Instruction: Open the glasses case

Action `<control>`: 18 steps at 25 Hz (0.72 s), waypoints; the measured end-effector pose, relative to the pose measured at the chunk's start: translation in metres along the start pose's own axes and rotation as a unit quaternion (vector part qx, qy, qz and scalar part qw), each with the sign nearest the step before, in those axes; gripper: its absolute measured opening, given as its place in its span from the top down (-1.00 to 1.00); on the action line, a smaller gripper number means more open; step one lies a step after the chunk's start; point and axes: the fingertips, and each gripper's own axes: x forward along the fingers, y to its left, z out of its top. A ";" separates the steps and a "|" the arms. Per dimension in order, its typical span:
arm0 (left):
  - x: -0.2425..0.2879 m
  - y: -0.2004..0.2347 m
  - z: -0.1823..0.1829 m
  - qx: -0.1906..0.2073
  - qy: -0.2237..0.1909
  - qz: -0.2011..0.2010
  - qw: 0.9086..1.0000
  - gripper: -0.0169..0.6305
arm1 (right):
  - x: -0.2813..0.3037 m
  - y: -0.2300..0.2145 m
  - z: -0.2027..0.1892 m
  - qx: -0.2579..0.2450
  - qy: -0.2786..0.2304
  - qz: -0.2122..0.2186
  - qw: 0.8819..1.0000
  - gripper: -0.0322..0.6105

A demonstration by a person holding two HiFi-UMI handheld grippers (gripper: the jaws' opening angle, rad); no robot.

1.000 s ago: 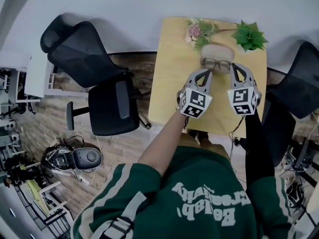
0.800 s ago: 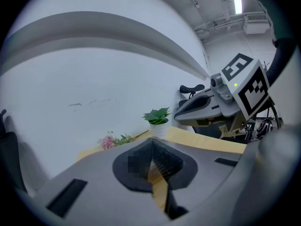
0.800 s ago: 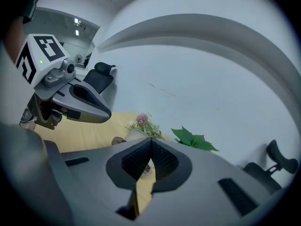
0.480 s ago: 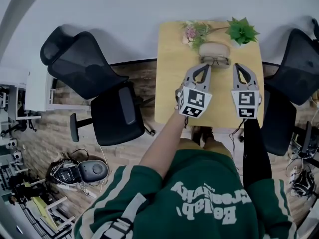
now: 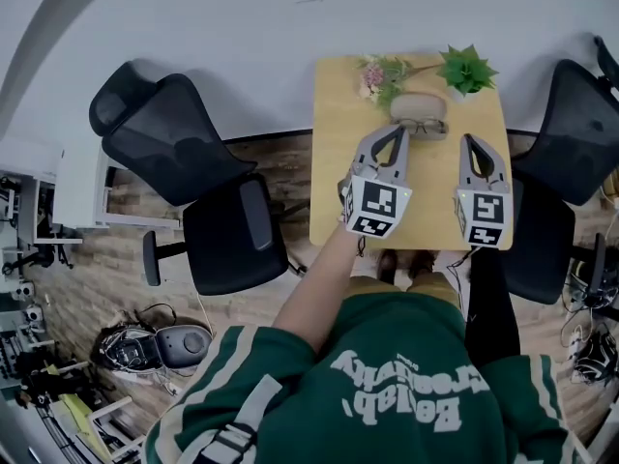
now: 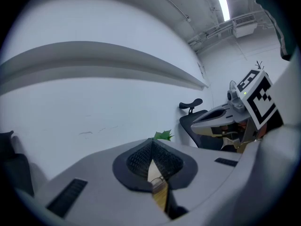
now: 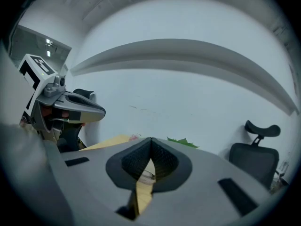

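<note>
A beige glasses case (image 5: 418,104) lies closed at the far side of the wooden table (image 5: 338,191). A pair of dark-framed glasses (image 5: 422,126) rests just in front of it. My left gripper (image 5: 396,131) hovers to the left of the glasses, shut and empty. To their right my right gripper (image 5: 471,141) is also shut, holding nothing. In the left gripper view the pads (image 6: 141,159) meet at the tip, and the glasses (image 6: 158,180) show through the slit below. The right gripper view peers past its closed pads (image 7: 162,161) at the glasses (image 7: 148,175).
A green potted plant (image 5: 465,71) and a small bunch of flowers (image 5: 380,71) stand at the table's far edge by the white wall. Black office chairs flank the table, one on the left (image 5: 193,182) and one on the right (image 5: 571,133). Cables and equipment (image 5: 155,341) lie on the floor.
Both grippers have risen above the table, still shut. The right one has rolled and drifted a little to the right, away from the glasses. The glasses and the case have stayed put.
</note>
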 end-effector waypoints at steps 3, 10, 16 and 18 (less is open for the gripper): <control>-0.003 0.001 0.011 0.008 -0.009 0.000 1.000 0.91 | -0.006 0.007 0.005 -0.001 -0.005 0.005 1.000 0.88; -0.004 0.005 0.033 -0.002 -0.029 0.000 1.000 0.91 | -0.019 0.000 0.019 0.009 -0.022 0.002 1.000 0.88; -0.005 0.005 0.047 -0.002 -0.035 -0.003 0.999 0.91 | -0.030 -0.013 0.020 0.039 -0.031 -0.002 0.999 0.88; -0.007 0.008 0.055 -0.001 -0.039 -0.001 0.999 0.91 | -0.031 -0.018 0.023 0.040 -0.036 -0.005 0.999 0.88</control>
